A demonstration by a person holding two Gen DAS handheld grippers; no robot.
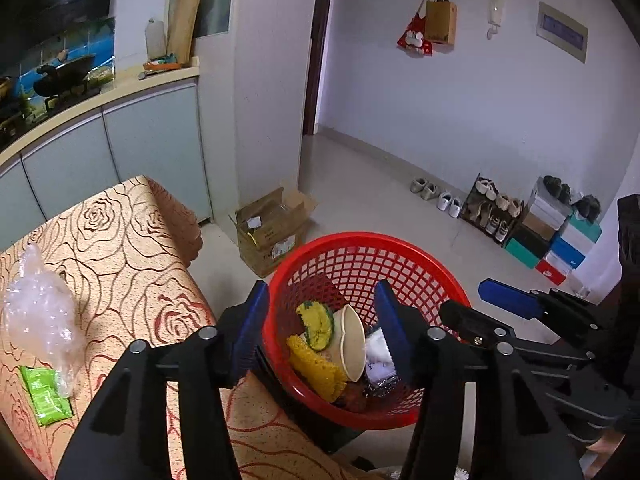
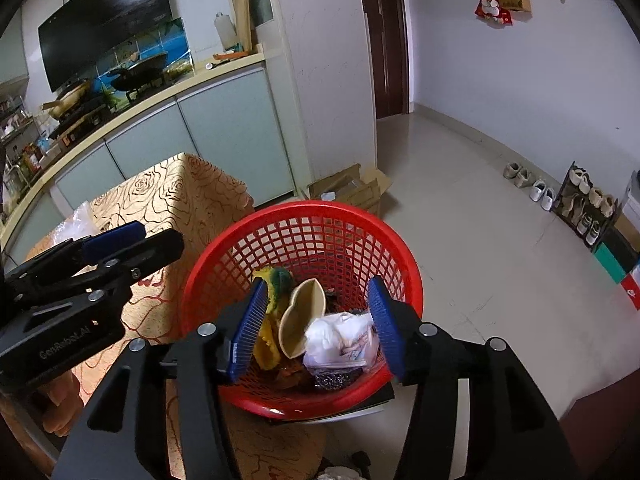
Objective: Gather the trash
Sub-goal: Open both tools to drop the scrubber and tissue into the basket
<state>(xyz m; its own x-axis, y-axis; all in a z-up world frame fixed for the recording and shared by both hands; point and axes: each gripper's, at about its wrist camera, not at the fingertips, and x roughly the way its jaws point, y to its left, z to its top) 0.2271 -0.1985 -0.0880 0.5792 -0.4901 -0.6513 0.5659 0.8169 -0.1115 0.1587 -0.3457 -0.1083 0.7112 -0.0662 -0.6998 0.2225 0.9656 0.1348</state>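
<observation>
Red basket [image 1: 360, 256]: round, open plastic lattice, standing just off the table's [image 1: 132, 240] corner, at 6 o'clock in both views. Contents: crushed paper cup [image 1: 354, 342], beige, rim pinched; yellow-green sponge [image 1: 316, 324] at the cup's 9 o'clock; a yellow textured piece [image 1: 316, 368] at 7 o'clock; white plastic wrapper [image 2: 344, 344] at 3 o'clock, over dark scraps. Left gripper [image 1: 324, 332]: blue pads spread wide above the basket, nothing between them. Right gripper [image 2: 316, 328]: likewise spread wide over the contents, empty. Left wrist view only: clear crumpled plastic [image 1: 40, 316] and green packet [image 1: 46, 394] lying on the rose-patterned tablecloth at 8 o'clock, and stacked shoe boxes [image 1: 556, 240] at 3 o'clock. Right wrist view only: range hood [image 2: 104, 20] and pans on the hob [image 2: 108, 84] at 10 o'clock. Cardboard box [image 1: 272, 228] on the floor beyond the basket, 12 o'clock, appears in both.
</observation>
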